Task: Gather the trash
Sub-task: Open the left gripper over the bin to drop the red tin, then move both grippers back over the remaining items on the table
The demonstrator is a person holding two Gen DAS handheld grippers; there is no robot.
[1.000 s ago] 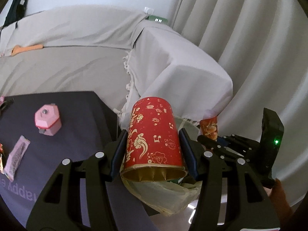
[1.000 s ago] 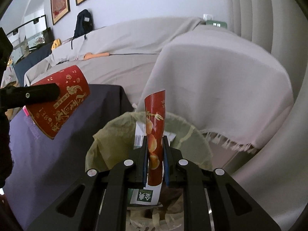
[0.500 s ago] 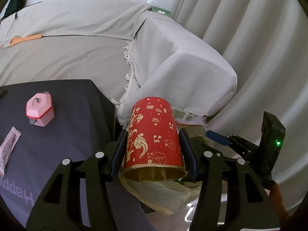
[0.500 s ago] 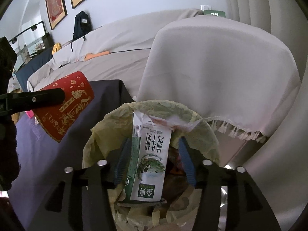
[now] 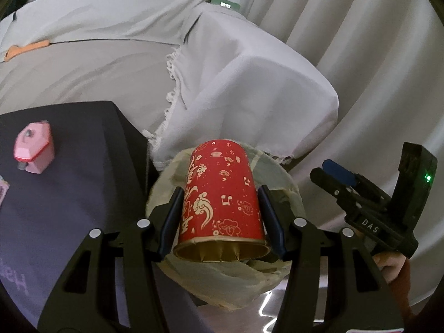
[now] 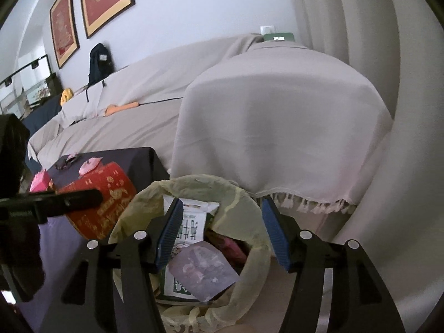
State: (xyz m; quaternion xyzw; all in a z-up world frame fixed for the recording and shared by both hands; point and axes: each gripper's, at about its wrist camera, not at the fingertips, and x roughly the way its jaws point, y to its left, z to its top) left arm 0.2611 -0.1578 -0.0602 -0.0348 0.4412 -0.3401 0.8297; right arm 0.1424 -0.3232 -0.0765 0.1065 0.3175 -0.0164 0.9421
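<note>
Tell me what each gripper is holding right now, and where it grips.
Left gripper holds the red paper cup by its sides near the open rim. Right gripper is open and holds nothing, above the trash bin.

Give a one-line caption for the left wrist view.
Left claw grips a red paper cup over the lined trash bin.

draped sofa (image 5: 105, 63) | curtain (image 5: 360, 55) | framed pictures (image 6: 105, 0) | backpack (image 6: 100, 62)

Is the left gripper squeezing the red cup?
Touching. In the left wrist view the left gripper has the red cup wedged between its fingers, both pads flat against its sides, above the lined trash bin.
</note>
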